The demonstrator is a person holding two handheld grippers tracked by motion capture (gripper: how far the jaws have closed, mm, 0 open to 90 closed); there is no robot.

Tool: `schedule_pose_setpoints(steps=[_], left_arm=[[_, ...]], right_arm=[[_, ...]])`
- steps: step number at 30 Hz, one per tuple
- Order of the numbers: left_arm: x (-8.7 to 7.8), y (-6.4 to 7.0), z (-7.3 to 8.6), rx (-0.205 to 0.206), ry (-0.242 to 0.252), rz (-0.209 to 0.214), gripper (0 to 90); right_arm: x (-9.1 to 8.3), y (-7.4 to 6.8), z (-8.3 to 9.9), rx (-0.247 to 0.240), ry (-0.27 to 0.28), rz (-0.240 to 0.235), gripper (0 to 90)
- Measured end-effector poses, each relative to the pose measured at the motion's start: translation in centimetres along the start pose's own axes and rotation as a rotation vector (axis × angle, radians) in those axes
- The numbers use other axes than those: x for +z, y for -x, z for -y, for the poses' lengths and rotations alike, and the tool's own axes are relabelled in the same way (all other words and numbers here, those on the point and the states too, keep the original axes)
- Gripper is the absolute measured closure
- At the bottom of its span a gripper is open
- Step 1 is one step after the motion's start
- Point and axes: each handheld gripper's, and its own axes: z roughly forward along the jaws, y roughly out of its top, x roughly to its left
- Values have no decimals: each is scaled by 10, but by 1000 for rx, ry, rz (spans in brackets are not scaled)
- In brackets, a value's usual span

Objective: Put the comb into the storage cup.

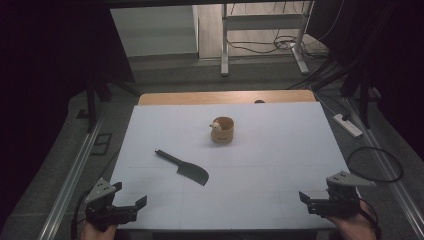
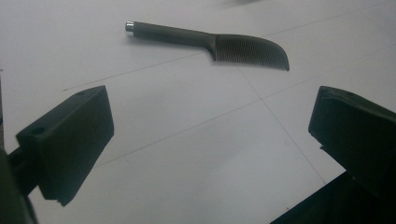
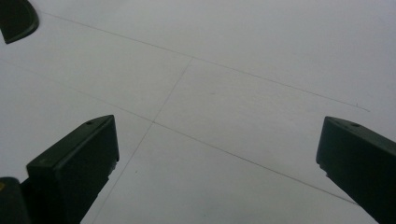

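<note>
Nothing looks begun yet: both tools wait at the bottom edge of the high view, and everything on the counter [image 1: 280, 165] lies untouched. The left gripper [image 1: 131, 200] sits at the lower left of that frame, its blocky matte-black jaws wide apart and holding nothing; the right gripper [image 1: 306, 196] sits at the lower right, jaws likewise spread and empty. Each carries a grey three-cornered plate on top.

The counter is a flat, pale sheet crossed by faint thin lines. Just ahead of the left gripper, a little left of centre, lies the knife [image 1: 182, 167]: a dark cleaver-shaped piece, all one matte colour, with a slim round handle ending in a small silvery cap and a broad curved blade. In the left gripper view the knife [image 2: 210, 43] shows fine ridges across the blade, more like plastic than steel.

Farther back, near the centre, stands a small round wooden cup [image 1: 223, 130], smooth and tan, with a pale lump at its rim. Reaching for and gripping the knife remains, by my judgement
</note>
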Motion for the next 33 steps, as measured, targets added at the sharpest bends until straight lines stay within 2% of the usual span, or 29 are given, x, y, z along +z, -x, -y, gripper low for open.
schedule_pose_setpoints(steps=[7, 17, 21, 24, 33], left_arm=[[2, 1, -1, 6, -10, 0, 10], [3, 0, -2, -3, -21, 6, 11], [3, -2, -2, -18, -25, 5, 16], [3, -4, -2, -33, -20, 20, 15], [6, -2, -6, -11, -41, 44, 4]], right_arm=[[0, 0, 1, 7, -21, -12, 0], [-1, 0, 1, 6, -16, -20, 0], [-1, -1, 1, 3, -15, -20, 0], [-1, -1, 1, -4, -16, -20, 0], [-1, -2, 1, -14, -16, -26, 0]])
